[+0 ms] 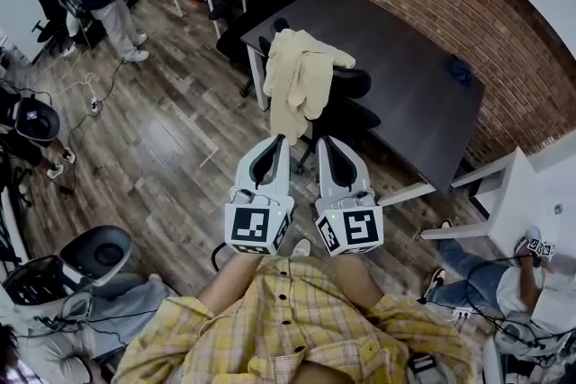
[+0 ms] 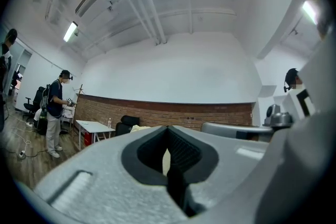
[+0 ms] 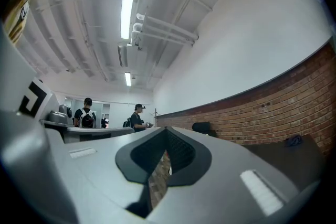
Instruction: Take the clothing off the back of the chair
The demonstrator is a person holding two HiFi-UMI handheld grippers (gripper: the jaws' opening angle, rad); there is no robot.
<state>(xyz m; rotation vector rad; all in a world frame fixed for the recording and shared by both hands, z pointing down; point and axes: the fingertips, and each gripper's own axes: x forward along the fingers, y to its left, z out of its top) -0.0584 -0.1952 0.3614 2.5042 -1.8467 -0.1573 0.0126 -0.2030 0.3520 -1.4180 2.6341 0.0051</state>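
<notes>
Both grippers are held side by side in front of me, pointing at the chair (image 1: 353, 108), which stands against the near edge of the dark table (image 1: 405, 67). The clothing (image 1: 297, 78), a pale cream garment, is draped over the chair's back, with a long fold hanging down the side facing me. The left gripper (image 1: 281, 139) is empty and its fingers (image 2: 184, 152) are clenched together; through the slit between them I see a sliver of the pale cloth ahead. The right gripper (image 1: 320, 141) is likewise clenched on nothing, its fingers (image 3: 181, 152) closed.

My first worry is arriving like this. Closed fingers would only prod the fabric or shove the chair, and an office chair like this one probably swivels or rolls away under a push. From the head view, the left tip looks close to the hanging fold, but I cannot tell whether it touches.

Second, a shallow pinch on a single loose layer could slip. The garment could then slide off onto the wooden floor (image 1: 171, 130).

Third, pulling straight toward me instead of lifting could snag the cloth on the backrest or an armrest and drag the chair along. Biting too deep could clamp the backrest together with the fabric.
</notes>
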